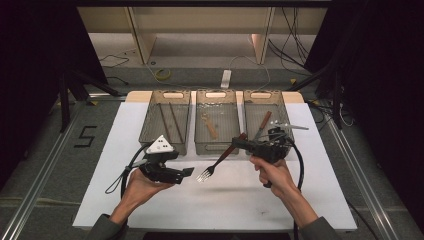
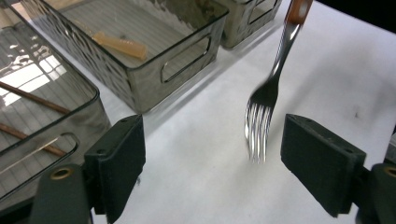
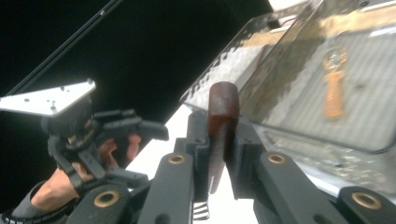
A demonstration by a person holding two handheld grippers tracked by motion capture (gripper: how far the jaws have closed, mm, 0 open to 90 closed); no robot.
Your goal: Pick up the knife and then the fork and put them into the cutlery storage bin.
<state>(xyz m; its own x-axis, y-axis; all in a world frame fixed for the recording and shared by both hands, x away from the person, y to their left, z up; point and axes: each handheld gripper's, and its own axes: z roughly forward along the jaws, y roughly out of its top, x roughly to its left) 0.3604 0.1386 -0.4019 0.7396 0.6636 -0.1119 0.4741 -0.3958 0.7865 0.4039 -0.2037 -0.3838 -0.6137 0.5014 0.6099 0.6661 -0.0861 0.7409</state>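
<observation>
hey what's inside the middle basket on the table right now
The middle basket holds one small tan utensil with a pale wooden handle, lying on the bottom. The rest of its floor looks bare, though the near wall's pattern blurs the front strip.

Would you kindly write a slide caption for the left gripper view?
Open left gripper faces a fork hanging tines-down over the white table, beside clear bins.

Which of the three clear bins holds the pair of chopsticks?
The left bin: two long dark chopsticks lie in it. The middle bin holds a short tan utensil, the right bin a brown-handled one.
</observation>
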